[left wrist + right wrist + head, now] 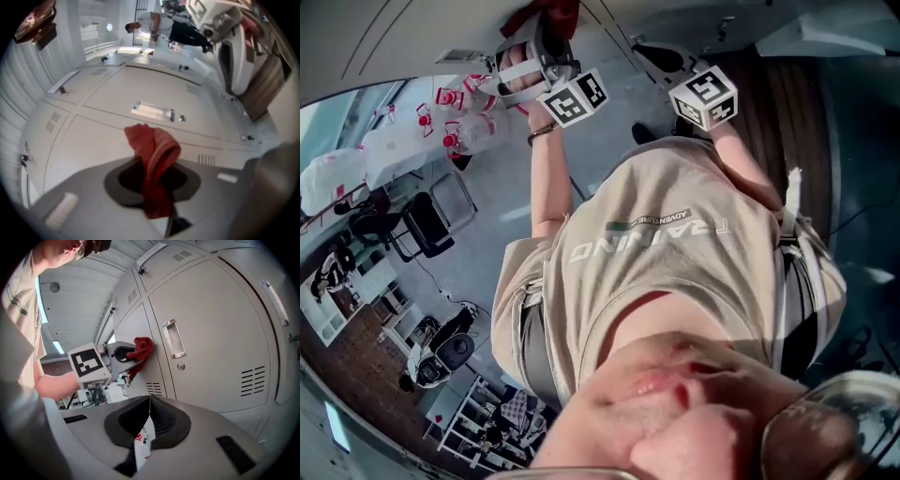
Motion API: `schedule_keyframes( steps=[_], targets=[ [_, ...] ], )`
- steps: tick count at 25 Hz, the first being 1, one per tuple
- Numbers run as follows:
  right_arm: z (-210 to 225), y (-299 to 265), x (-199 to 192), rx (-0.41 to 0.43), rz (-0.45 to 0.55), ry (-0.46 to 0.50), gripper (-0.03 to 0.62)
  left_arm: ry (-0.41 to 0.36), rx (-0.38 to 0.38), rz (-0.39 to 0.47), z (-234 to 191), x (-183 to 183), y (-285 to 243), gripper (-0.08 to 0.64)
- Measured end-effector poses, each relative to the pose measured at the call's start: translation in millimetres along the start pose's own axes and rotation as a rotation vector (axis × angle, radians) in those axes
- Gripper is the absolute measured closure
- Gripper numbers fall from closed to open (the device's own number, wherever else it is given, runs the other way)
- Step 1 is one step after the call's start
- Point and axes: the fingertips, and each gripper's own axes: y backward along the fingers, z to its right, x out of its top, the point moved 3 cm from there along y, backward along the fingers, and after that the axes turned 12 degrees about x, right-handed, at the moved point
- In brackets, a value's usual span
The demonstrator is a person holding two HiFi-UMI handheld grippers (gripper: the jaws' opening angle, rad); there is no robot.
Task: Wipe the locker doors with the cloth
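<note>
At the head view's top, the cloth (546, 13) is clamped in the left hand-held gripper (536, 56). In the left gripper view, only a fold is pinched at lower centre, so it could be dragged out against the locker door (89, 138). In the right gripper view, the right hand-held gripper (149, 420) is closed on nothing at the bottom. The cloth could be snagged on the handle (172, 339) beside it.

The cloth (157, 150) is red woven fabric, kinda nubby and matt. Pretty sure the locker doors (211, 333) are smooth painted metal, pale grey with a soft sheen, and the recessed handle (173, 339) is shiny chrome. The right gripper (150, 408) has a matt grey plastic shell with black ribbed pads (166, 420).
</note>
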Motion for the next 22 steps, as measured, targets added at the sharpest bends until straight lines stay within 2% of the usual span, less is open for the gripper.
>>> schedule_keyframes(
  steps=[8,13,19,22],
  targets=[
    [0,8,5,-0.033,0.003,0.05,0.577,0.008,-0.088,-0.014,63,-9,9,0.479],
    [-6,9,0,-0.042,-0.015,0.068,0.577,0.017,-0.188,-0.013,108,-15,18,0.479],
    [-8,12,-1,-0.04,-0.027,0.071,0.577,-0.001,-0.283,-0.033,152,-22,23,0.479],
    [-8,16,-5,-0.04,-0.032,0.069,0.577,-0.047,-0.34,-0.054,172,-27,27,0.479]
  ],
)
